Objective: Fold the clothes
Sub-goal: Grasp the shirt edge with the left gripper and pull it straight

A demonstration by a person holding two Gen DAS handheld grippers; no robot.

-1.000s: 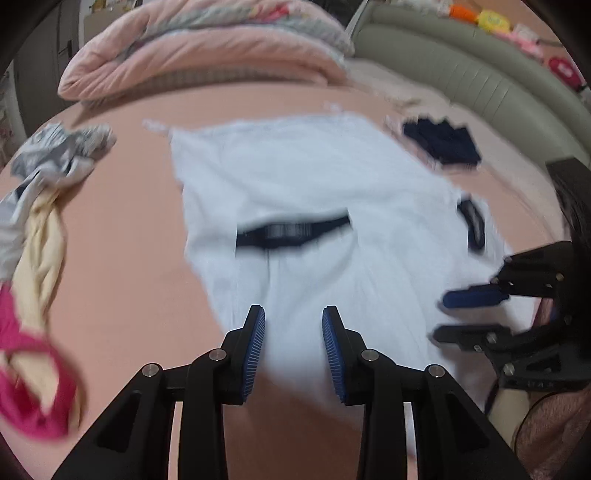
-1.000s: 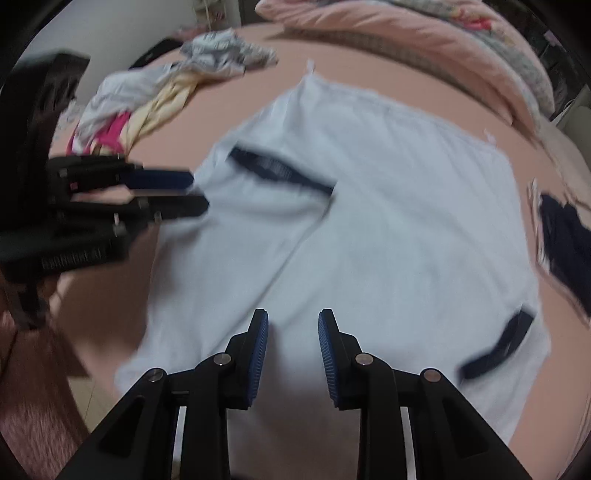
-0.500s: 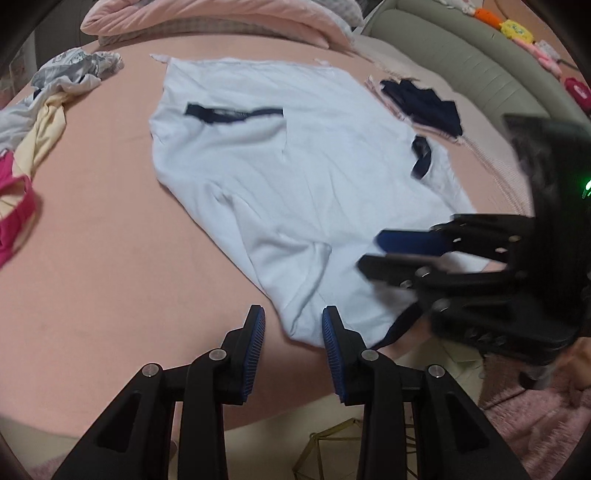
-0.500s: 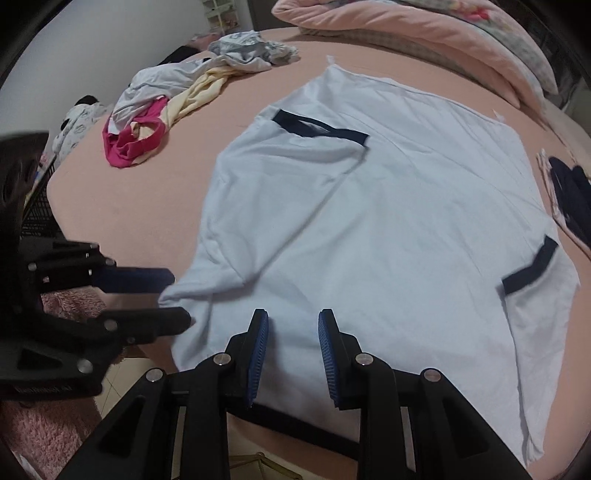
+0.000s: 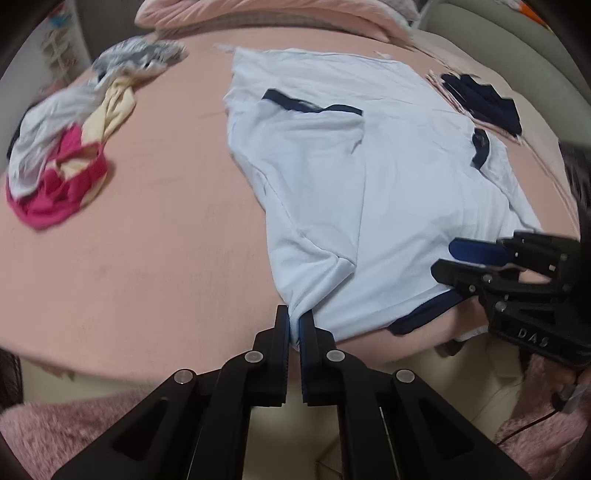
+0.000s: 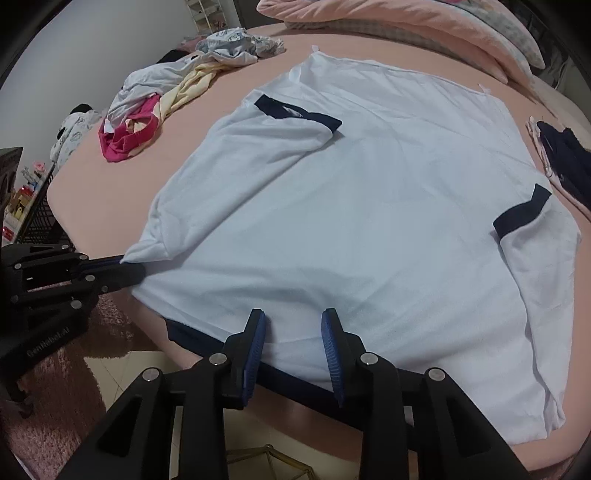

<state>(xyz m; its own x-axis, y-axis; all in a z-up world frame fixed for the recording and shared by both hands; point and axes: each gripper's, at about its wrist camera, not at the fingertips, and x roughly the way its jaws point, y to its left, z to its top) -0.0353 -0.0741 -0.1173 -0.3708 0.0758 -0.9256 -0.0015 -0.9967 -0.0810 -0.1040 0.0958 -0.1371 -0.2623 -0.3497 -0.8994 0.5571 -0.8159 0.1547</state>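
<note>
Pinching down hard, the left claw [image 5: 294,325] has its blue pads clamped on the shoulder corner of the white T-shirt [image 5: 369,192], right at six o'clock in its own view, a little peak of cloth bunched between them. That shirt lies spread flat across the pink bed [image 5: 147,240], navy collar hanging over the near edge, one navy-trimmed sleeve folded in at twelve o'clock, the other at two o'clock.

Over at four o'clock in the left view the right claw [image 5: 452,260] sits at the shirt's collar edge. From its own camera the right claw [image 6: 293,328] is spread and its jaws are opening, white fabric and the navy neckband showing in the gap, pads not pressing on anything. At nine o'clock there you can see the left claw [image 6: 129,267] nipping that white corner tight.

A heap of unfolded clothes [image 6: 155,107], pink, yellow and grey, waits at ten o'clock on the bed. A dark navy garment [image 6: 565,158] lies at three o'clock, just beyond the sleeve. Pink bedding [image 6: 406,26] is piled at twelve o'clock
</note>
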